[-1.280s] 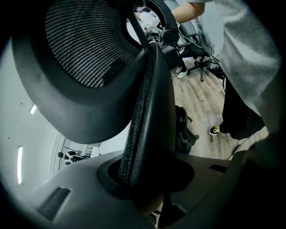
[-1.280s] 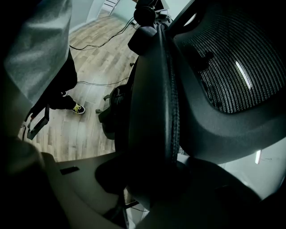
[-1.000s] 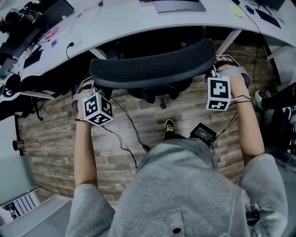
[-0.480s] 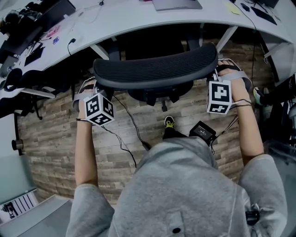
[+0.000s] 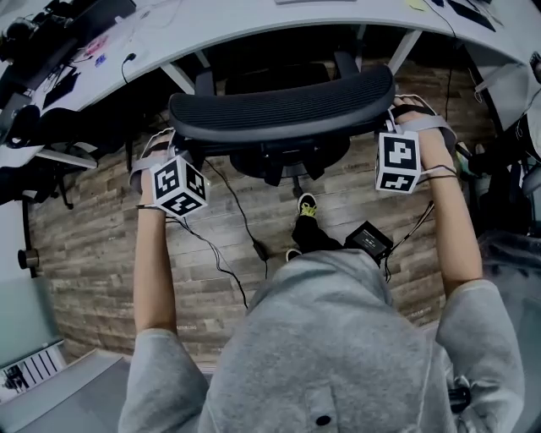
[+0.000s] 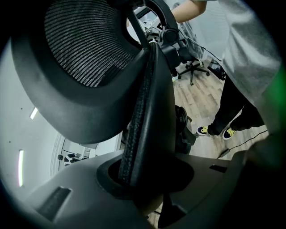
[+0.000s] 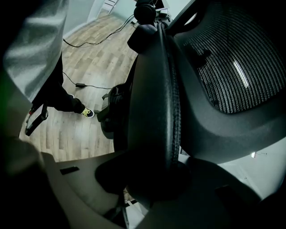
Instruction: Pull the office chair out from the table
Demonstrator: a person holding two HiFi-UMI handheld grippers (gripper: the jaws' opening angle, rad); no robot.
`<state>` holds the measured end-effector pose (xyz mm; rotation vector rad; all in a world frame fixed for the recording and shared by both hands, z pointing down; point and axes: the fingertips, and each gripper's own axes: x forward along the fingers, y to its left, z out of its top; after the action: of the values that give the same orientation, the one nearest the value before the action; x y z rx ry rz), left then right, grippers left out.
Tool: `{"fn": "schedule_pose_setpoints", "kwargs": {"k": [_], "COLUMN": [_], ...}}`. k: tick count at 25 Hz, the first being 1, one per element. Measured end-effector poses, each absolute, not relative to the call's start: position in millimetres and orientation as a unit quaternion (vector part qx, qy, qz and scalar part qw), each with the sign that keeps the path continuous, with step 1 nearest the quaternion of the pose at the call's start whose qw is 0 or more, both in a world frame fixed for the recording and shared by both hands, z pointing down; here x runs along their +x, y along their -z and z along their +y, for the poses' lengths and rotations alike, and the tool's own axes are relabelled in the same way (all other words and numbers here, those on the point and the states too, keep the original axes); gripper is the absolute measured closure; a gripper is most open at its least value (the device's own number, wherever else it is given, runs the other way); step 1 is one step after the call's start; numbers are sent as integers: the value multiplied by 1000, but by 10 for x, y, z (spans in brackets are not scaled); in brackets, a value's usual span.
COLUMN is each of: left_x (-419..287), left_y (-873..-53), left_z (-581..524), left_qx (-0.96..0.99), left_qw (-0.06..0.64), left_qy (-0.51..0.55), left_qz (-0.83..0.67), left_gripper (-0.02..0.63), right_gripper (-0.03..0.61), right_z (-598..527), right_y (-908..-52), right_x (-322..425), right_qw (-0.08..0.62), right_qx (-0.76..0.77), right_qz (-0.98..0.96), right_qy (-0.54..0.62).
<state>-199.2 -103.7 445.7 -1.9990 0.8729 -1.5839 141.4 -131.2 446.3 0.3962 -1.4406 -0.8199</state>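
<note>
– While both tools gripped the chair (image 5: 292, 161), where did it stand?
– Close to the table (image 5: 254, 25), seat at the curved white edge, mesh backrest (image 5: 283, 110) toward the person, on the plank floor (image 5: 93, 254).
– How was the left tool (image 6: 143, 176) set?
– Clamped on the backrest's left edge. Its jaws pressed on the dark rim and the ribbed trim running along it.
– And the right tool (image 7: 154, 179)?
– It was clamped likewise on the right edge, with the rim filling the gap between its jaws. Both marker cubes sat just below the backrest's ends.
– Anything else nearby?
– One black cable (image 5: 237, 220) trailed over the floor from under the chair. One shoe (image 5: 308, 205) with yellow on it showed just behind the chair's base.
</note>
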Motion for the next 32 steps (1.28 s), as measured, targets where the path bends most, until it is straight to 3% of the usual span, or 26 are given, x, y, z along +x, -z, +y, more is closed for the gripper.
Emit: {"fn": "schedule_pose_setpoints", "kwargs": {"k": [32], "left_x": [-1675], "left_y": [-4364], "left_z": [376], "left_qx": [-725], "left_qw": [211], "left_qy": [574], "left_qz": [319], "left_gripper": [483], "right_gripper": [465], "right_z": [-5], "right_y": [-4338], "right_x": [1708], "right_qw": [651], "right_qx": [182], "right_qz": [-633], "right_qy": [376]}}
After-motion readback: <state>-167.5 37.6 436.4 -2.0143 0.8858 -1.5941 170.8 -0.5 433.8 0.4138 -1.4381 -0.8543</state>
